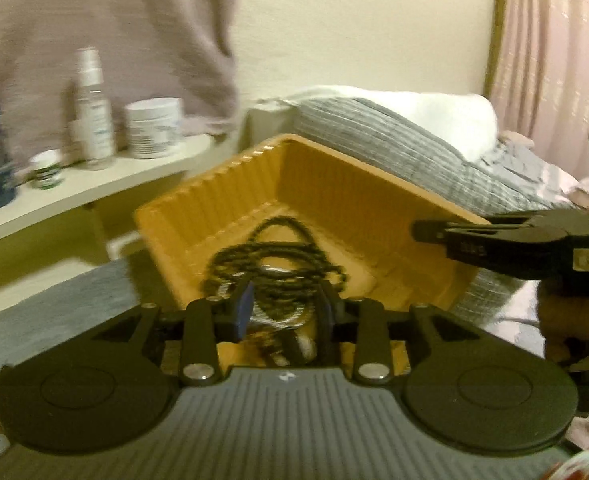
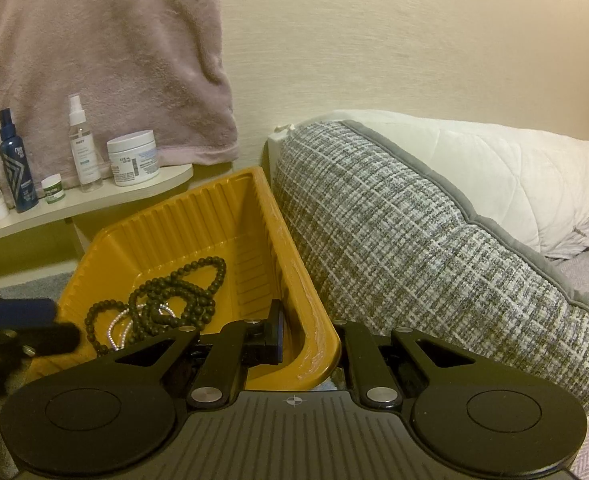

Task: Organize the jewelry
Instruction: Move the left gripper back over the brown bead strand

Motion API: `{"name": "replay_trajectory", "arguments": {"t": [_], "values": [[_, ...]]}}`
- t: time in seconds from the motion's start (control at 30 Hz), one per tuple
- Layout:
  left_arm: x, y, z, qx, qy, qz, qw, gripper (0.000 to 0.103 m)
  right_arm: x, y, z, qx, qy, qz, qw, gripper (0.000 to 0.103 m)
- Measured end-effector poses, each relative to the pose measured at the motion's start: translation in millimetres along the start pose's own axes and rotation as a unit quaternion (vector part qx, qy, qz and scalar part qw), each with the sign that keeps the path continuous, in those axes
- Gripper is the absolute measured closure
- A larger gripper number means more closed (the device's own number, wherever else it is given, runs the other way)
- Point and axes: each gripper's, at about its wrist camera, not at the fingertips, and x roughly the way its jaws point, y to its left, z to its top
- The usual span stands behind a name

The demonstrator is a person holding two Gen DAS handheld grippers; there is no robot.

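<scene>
Beaded necklace (image 1: 272, 268) in yellow tray (image 1: 222, 196), between parted left claw (image 1: 284, 312)

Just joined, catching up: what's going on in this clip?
A person with a handheld gripper in each hand is sorting jewelry into a yellow tray beside a grey pillow. The right gripper is clamped on the tray's near rim, steadying it. The left gripper sits over the tray with its jaws apart, right above a dark bead necklace piled inside with a pale bead strand. Nothing looks gripped on the left.
</scene>
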Motion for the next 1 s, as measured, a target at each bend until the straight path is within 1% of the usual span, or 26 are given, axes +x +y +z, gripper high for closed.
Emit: {"name": "replay_trajectory", "arguments": {"t": [0.17,0.23,0.37,0.43,0.5,0.63,0.7,0.77,0.83,0.9,1.0], "values": [[-27.7,29.0,-11.3,-0.03,-0.008,0.058,0.9978,0.072,-0.3,0.2,-0.2,-0.001,0.0,0.0,1.0,0.093],[-38.7,40.9,-17.3,-0.04,-0.007,0.084,0.9957,0.072,-0.7,0.7,-0.4,-0.001,-0.001,0.0,1.0,0.093],[-58.5,64.2,-32.7,-0.075,-0.002,0.118,0.9902,0.072,-0.7,0.6,-0.3,-0.001,-0.001,0.0,1.0,0.093],[-68.2,70.7,-42.9,-0.078,-0.001,0.141,0.987,0.072,-0.6,0.4,-0.3,-0.001,-0.001,0.0,1.0,0.093],[-75.3,76.4,-54.2,-0.082,0.007,0.158,0.984,0.072,-1.3,0.9,-0.6,-0.001,-0.002,0.0,1.0,0.093],[-81.6,82.0,-76.4,-0.077,0.031,0.186,0.979,0.072,-2.1,1.5,-1.2,0.0,-0.003,-0.001,1.0,0.093],[-80.9,84.6,-84.7,-0.081,0.04,0.192,0.9773,0.072,-2.7,1.6,-1.7,0.0,-0.003,-0.001,1.0,0.093],[-79.5,86.1,-90.4,-0.079,0.044,0.198,0.976,0.073,-2.8,1.6,-1.5,0.0,-0.002,-0.001,1.0,0.093],[-74.4,86.6,-93.3,-0.068,0.047,0.205,0.9752,0.077,-3.4,1.8,-1.3,-0.001,-0.002,-0.001,1.0,0.093],[-68.6,89.9,-96.0,-0.062,0.053,0.21,0.9742,0.079,-3.8,1.9,-1.3,-0.002,-0.002,-0.001,1.0,0.093],[-60.8,93.4,-98.0,-0.045,0.061,0.221,0.9722,0.08,-3.9,2.4,-0.9,-0.004,-0.002,-0.002,1.0,0.093]]}}
